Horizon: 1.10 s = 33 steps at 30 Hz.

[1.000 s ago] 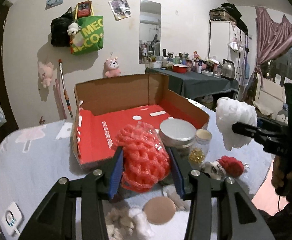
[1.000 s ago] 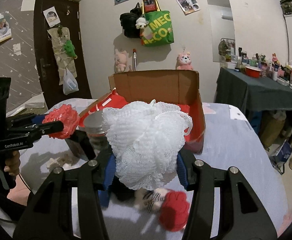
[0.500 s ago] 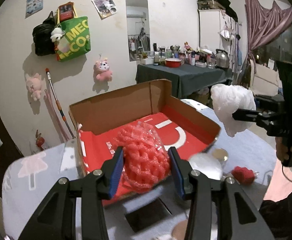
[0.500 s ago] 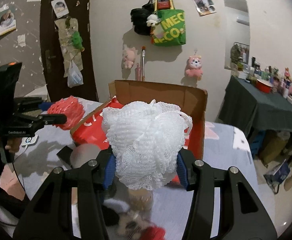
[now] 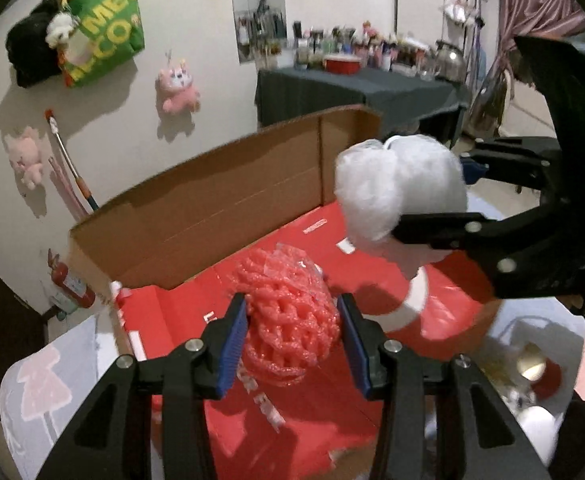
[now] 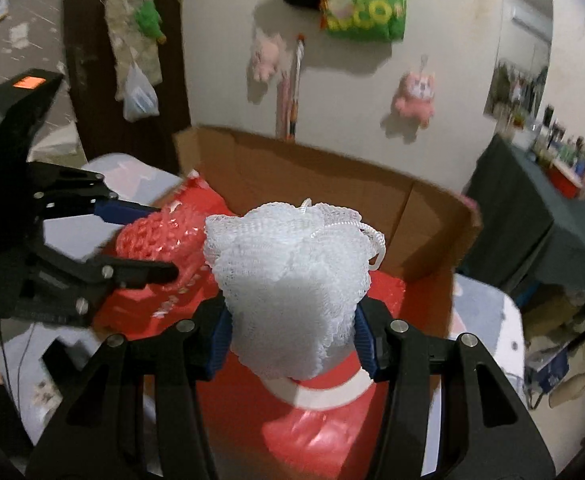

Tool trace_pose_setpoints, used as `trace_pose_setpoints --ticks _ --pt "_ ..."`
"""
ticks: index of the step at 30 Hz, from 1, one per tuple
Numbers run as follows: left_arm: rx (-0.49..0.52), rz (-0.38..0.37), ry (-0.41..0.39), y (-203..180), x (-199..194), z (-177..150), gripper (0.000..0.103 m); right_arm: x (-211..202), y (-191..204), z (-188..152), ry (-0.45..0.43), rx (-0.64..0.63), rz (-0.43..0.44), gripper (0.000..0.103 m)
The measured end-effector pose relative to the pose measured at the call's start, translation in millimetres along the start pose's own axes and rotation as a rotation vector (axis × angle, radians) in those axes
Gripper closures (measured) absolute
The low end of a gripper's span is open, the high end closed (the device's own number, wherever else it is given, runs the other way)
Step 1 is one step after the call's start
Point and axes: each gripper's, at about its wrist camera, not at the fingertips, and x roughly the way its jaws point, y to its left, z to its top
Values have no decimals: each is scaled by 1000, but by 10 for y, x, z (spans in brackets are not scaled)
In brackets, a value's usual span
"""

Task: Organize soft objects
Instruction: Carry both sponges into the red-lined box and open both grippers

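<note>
My left gripper point(image 5: 292, 330) is shut on a red mesh bath sponge point(image 5: 286, 312) and holds it above the red floor of an open cardboard box point(image 5: 220, 204). My right gripper point(image 6: 292, 336) is shut on a white mesh bath sponge point(image 6: 292, 280) and holds it over the same box point(image 6: 332, 184), to the right of the red one. The white sponge point(image 5: 400, 188) and right gripper point(image 5: 444, 200) also show in the left wrist view; the red sponge point(image 6: 160, 236) and left gripper point(image 6: 148, 240) show in the right wrist view.
The box stands on a table with a pale printed cloth point(image 5: 48, 384). Small items lie on the table to the right of the box point(image 5: 532, 368). Behind is a wall with a green bag point(image 5: 104, 36) and pink plush toys point(image 5: 176, 88), and a dark side table point(image 5: 356, 84).
Both grippers have moved forward and over the box with their sponges. They now hang close together above its red floor. The tin and jar have dropped out of view.
</note>
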Motion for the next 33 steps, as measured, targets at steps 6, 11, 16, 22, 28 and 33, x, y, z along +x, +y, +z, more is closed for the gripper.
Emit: trace_pose_setpoints --ticks 6,11,16,22,28,33 --pt "-39 27 65 172 520 131 54 641 -283 144 124 119 6 54" --pt "-57 40 89 282 828 160 53 967 -445 153 181 202 15 53" --pt "-57 50 130 275 1052 99 51 1211 -470 65 239 211 3 51" --pt "-49 55 129 243 1029 64 51 1224 -523 33 240 228 17 44" --pt "-62 53 122 296 1039 109 49 1211 -535 25 240 229 12 41" --pt "-90 41 116 373 981 91 44 1247 -478 22 238 233 12 37"
